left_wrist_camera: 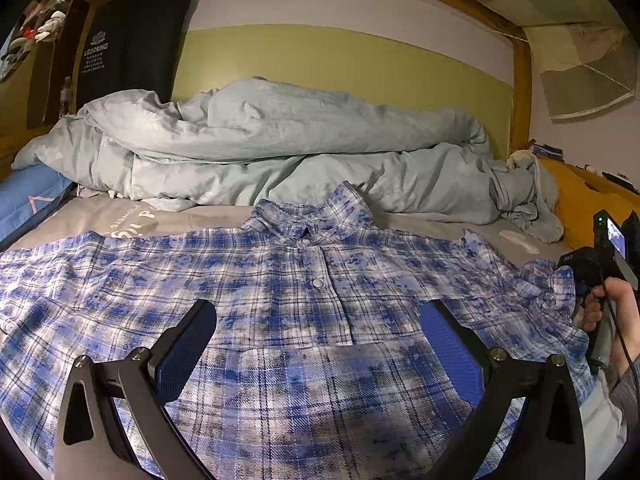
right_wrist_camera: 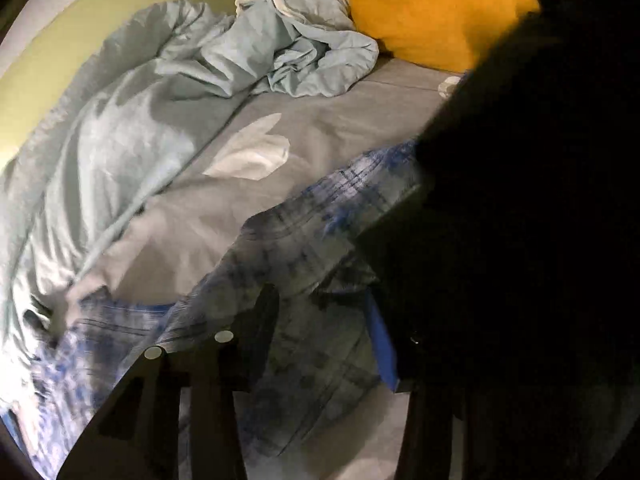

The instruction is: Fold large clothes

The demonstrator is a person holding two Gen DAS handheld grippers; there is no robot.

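Note:
A blue and white plaid shirt (left_wrist_camera: pixel 304 304) lies spread front-up on the bed, collar toward the duvet. My left gripper (left_wrist_camera: pixel 318 320) is open and hovers over the shirt's lower front, holding nothing. My right gripper (right_wrist_camera: pixel 320 304) is open, its fingers on either side of the shirt's bunched right sleeve (right_wrist_camera: pixel 304 240). The right side of that view is dark and blurred. The right gripper's body and the hand holding it (left_wrist_camera: pixel 604 280) show at the right edge of the left wrist view, by the sleeve.
A crumpled pale blue duvet (left_wrist_camera: pixel 280 148) lies across the back of the bed. A grey sheet (right_wrist_camera: pixel 320 132) covers the mattress. An orange pillow (right_wrist_camera: pixel 420 8) lies at the right. A wooden bed frame (left_wrist_camera: pixel 522 80) and a green wall stand behind.

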